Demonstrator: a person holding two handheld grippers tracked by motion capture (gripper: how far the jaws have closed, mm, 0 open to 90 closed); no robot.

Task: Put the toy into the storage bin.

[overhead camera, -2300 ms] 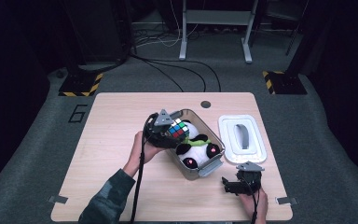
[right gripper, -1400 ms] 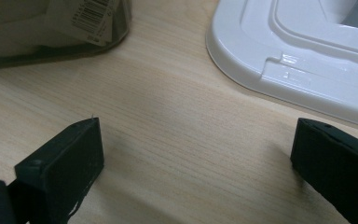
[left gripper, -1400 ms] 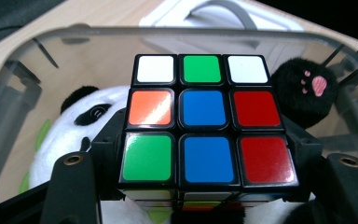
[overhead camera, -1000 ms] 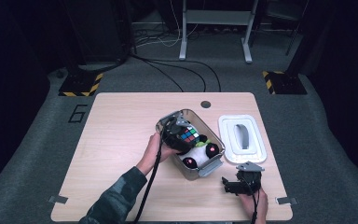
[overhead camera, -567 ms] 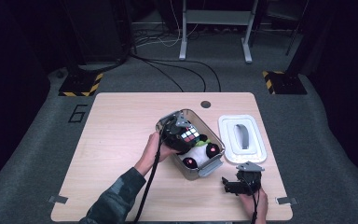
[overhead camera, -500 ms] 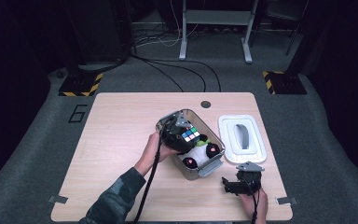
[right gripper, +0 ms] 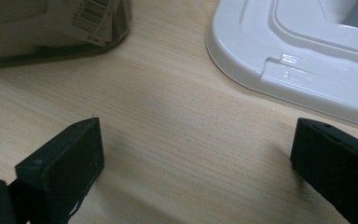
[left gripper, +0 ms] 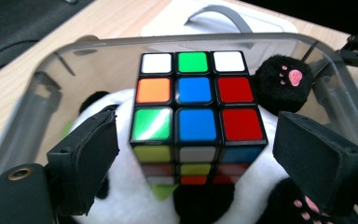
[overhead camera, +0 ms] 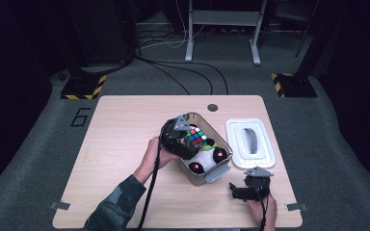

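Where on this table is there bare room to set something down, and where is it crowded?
The table's whole left part, left of the clear bin, is bare, as is the far strip beyond the bin. Crowded: the bin, packed with cube and plush panda; the white lid and right hand-held gripper take the right side.

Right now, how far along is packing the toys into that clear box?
Done: the plush panda lies in the clear box, and the puzzle cube sits on top of it. In hand: the left gripper has just been opening, and its pads stand clear of the cube's sides. Left: the white lid lies beside the box, not yet fitted; the right gripper waits open over the table.
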